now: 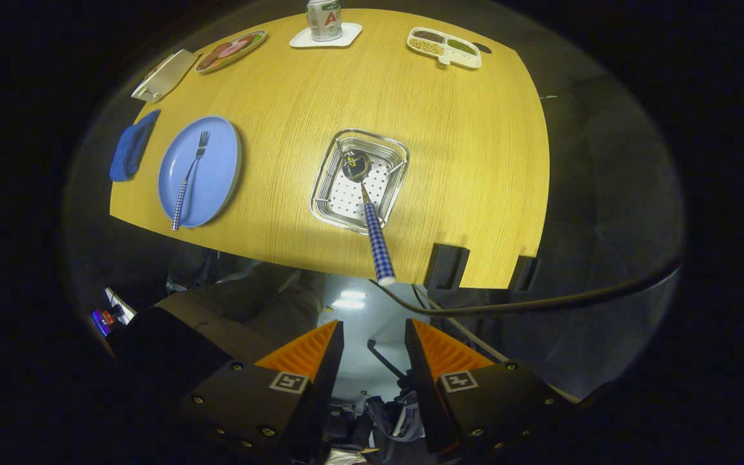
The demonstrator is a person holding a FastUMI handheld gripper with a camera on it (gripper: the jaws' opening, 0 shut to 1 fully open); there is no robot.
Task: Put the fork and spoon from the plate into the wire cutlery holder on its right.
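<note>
Your gripper (373, 336) hangs high above the near edge of the table (462, 161), its fingers spread apart with nothing between them. Half the job looks done: the spoon (367, 206) stands in the wire cutlery holder (330, 187), bowl down, its checked handle leaning out toward six o'clock past the holder's rim. The fork (190, 177) lies on the blue plate (217, 161), well apart at nine o'clock from the holder, tines pointing to twelve and handle tip poking past the plate's near rim. The risks, as I judge them: the fork lies flat on a smooth plate, so a shallow pinch could skid it away or shove the plate toward the blue cloth (132, 147) just beside it. When you bring it across, the slanting spoon handle sits in your path; clip it and the holder may tip. As for writing, the can (325, 18) at twelve o'clock shows a large red "A"; the rest is too small to read.
</note>
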